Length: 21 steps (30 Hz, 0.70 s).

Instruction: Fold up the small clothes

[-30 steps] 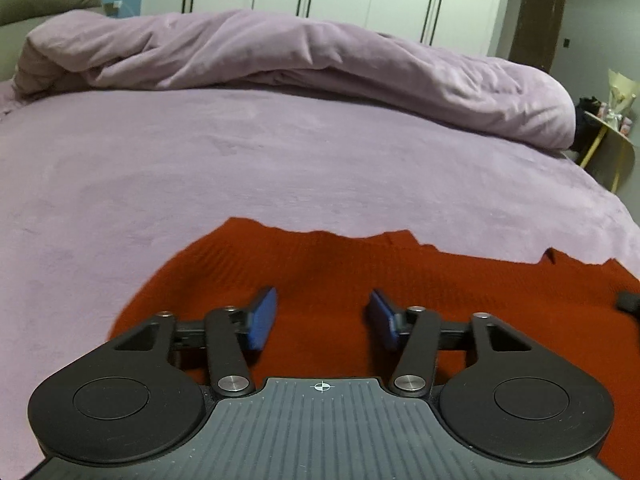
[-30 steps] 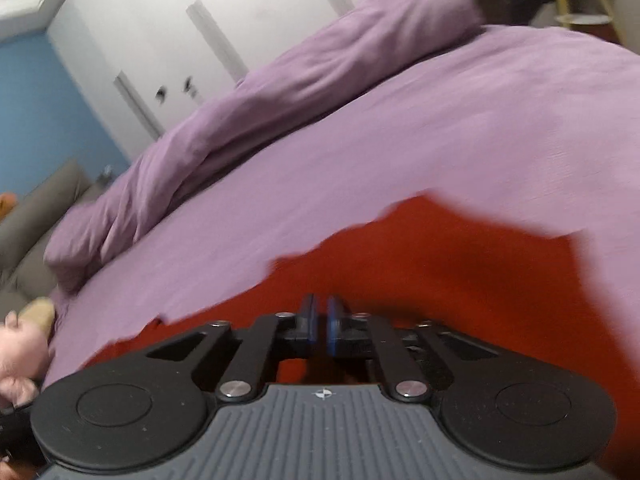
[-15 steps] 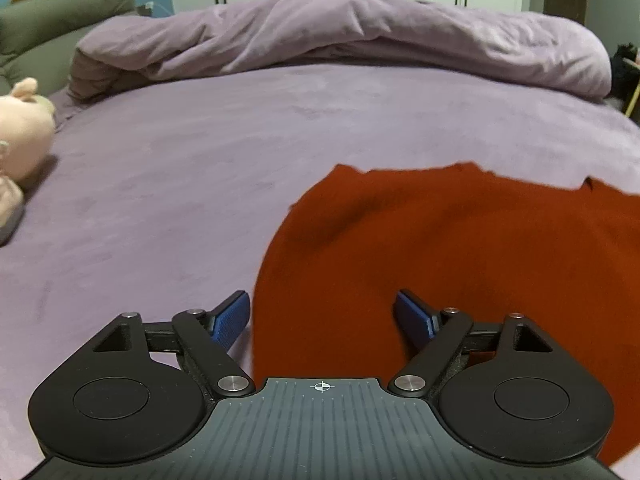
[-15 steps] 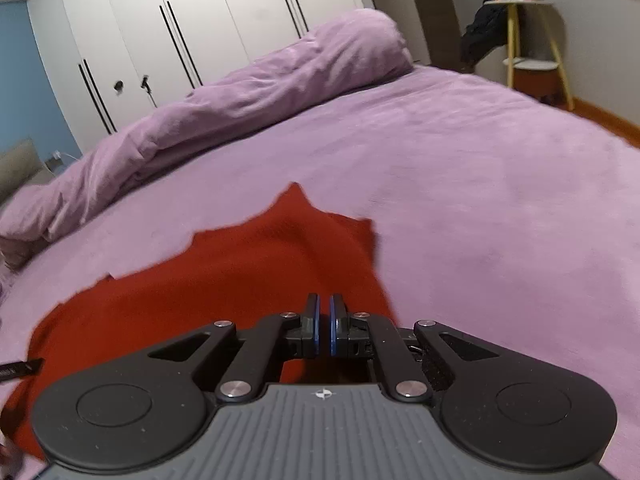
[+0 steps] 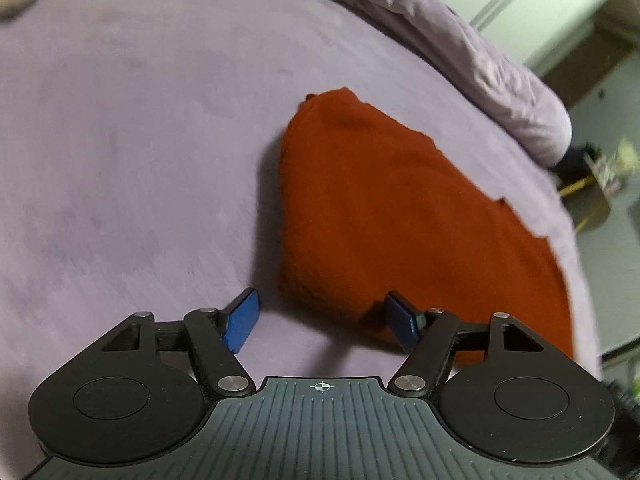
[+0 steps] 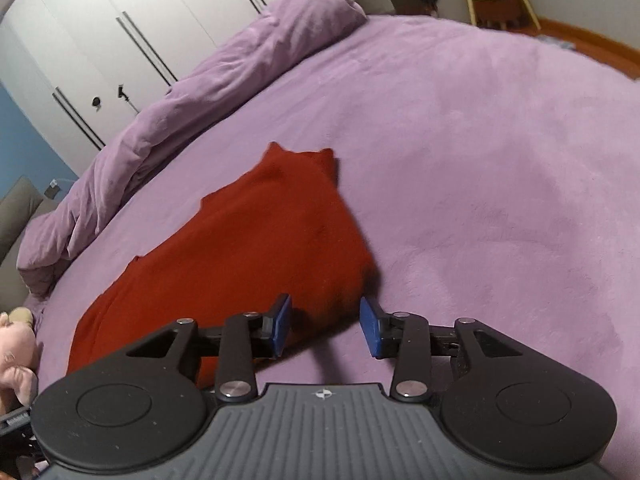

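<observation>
Two hand-held grippers frame what we see, each with black arms and blue pads. We see the left hand-held gripper (image 5: 322,322) with its jaws spread wide apart, gripping nothing; its right pad sits over the near corner of the rust-red knitted garment (image 5: 404,216), its left pad over bare cover, and we cannot tell whether either pad touches. We see the right hand-held gripper (image 6: 326,328) with its jaws also apart and empty, straddling the garment's (image 6: 248,248) other near corner.

The garment lies folded into a long band on the lilac plush bed cover (image 5: 132,152), roughly mid-bed, its near end towards us and its far end pointing at the head of the bed. In the right wrist view two small points stick up at its far end.

A rumpled lilac duvet (image 6: 224,76) is bunched along the far edge of the bed. Behind it stand white wardrobe doors (image 6: 132,20). A pink plush toy (image 6: 16,356) sits at the bed's left edge.
</observation>
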### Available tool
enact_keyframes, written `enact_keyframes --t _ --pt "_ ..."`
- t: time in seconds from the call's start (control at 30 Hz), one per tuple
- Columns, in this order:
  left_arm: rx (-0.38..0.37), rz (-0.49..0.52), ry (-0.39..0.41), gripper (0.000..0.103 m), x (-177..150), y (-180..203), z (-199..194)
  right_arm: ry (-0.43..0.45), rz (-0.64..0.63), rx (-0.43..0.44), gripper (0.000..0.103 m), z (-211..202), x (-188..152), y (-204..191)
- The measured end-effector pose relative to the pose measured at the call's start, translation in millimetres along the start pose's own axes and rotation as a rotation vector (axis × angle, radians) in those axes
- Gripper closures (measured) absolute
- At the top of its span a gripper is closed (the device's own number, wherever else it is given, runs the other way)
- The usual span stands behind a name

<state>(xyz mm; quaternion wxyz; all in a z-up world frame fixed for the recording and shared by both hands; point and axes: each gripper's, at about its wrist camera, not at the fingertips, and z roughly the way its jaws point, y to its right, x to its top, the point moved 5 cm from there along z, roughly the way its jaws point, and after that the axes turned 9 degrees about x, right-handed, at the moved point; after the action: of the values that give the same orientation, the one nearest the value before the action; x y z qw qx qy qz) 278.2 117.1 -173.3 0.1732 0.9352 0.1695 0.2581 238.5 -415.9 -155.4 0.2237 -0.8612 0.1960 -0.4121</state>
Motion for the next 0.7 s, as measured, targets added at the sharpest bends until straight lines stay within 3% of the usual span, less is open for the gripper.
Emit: enact_keyframes --t 0.17,0.23,0.3,0.33,0.4,0.5,0.7 --pt "-0.128 -0.159 -0.054 0.030 4 0 19 0.067 -0.082 0.050 0.070 2 -4 -51" --pt "-0.172 -0.220 -0.046 0.042 11 -3 26 0.013 -0.115 0.111 0.084 17 -10 -76" --pt "-0.197 -0.305 -0.071 0.053 16 -9 37 -0.052 -0.162 0.160 0.091 35 -22 -105" --pt "-0.218 -0.339 -0.075 0.065 18 -12 41 -0.077 -0.193 0.196 0.093 44 -30 -122" --pt "-0.242 -0.391 -0.098 0.073 19 -17 50 -0.103 -0.257 0.246 0.095 60 -41 -154" --pt "-0.279 -0.427 -0.095 0.076 21 -21 52 -0.129 -0.305 0.298 0.096 88 -57 -193" --pt "-0.296 -0.396 -0.044 0.078 21 -23 45 -0.158 -0.380 0.266 0.097 134 -84 -230"
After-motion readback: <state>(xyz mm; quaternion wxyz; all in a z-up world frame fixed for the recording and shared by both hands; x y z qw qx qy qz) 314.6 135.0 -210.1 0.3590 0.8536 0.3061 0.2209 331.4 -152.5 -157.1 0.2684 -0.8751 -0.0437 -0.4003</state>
